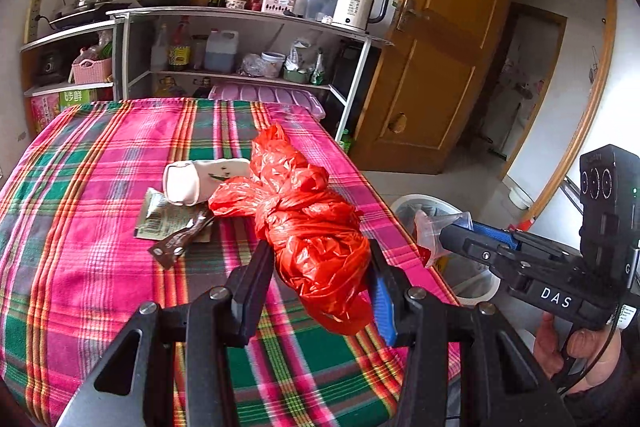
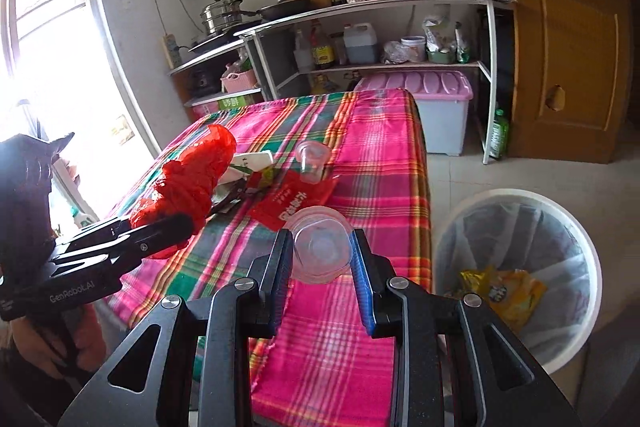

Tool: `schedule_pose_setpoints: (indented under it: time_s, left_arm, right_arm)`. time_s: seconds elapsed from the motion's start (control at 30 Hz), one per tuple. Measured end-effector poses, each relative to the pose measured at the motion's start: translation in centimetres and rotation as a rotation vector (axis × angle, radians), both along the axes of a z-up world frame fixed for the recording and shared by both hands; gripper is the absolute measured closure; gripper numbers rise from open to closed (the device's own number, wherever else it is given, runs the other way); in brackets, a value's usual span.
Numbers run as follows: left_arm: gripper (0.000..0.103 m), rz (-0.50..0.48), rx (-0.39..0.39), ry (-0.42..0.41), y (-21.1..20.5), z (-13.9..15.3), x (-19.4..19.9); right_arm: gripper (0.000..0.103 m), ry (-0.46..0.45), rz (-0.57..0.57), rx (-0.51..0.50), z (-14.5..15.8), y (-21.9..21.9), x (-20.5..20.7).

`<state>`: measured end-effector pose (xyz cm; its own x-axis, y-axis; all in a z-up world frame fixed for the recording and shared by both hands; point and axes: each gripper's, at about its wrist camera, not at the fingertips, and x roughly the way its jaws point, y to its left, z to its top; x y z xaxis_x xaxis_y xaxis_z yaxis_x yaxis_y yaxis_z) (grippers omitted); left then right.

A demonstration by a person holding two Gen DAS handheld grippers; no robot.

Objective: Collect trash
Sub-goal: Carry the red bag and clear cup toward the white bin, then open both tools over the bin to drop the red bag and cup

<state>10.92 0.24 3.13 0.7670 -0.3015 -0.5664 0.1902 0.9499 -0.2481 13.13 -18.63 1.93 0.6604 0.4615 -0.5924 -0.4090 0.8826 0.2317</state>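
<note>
Your left gripper (image 1: 320, 267) is clamped on the red bag (image 1: 316, 223), lifted clear of the plaid table (image 1: 100, 207). Your right gripper (image 2: 322, 255) pinches a clear cup (image 2: 320, 245), held above the table edge beside the bin (image 2: 516, 279). You look mid-carry with both loads. Next, swing the right one over the bin's mouth and let go, then bring the bag across. A second cup (image 2: 312, 159), a red packet (image 2: 292, 203) and wrappers (image 1: 168, 223) wait on the table
</note>
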Motion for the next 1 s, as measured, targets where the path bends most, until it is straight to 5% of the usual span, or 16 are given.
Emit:
schedule_pose_setpoints:
  time_s: [1.0]
  left_arm:
    - [0.056, -0.313, 0.029, 0.051, -15.5, -2.0, 6.9]
  right_arm:
    - [0.073, 0.082, -0.33, 0.042, -3.2, -15.0, 1.3]
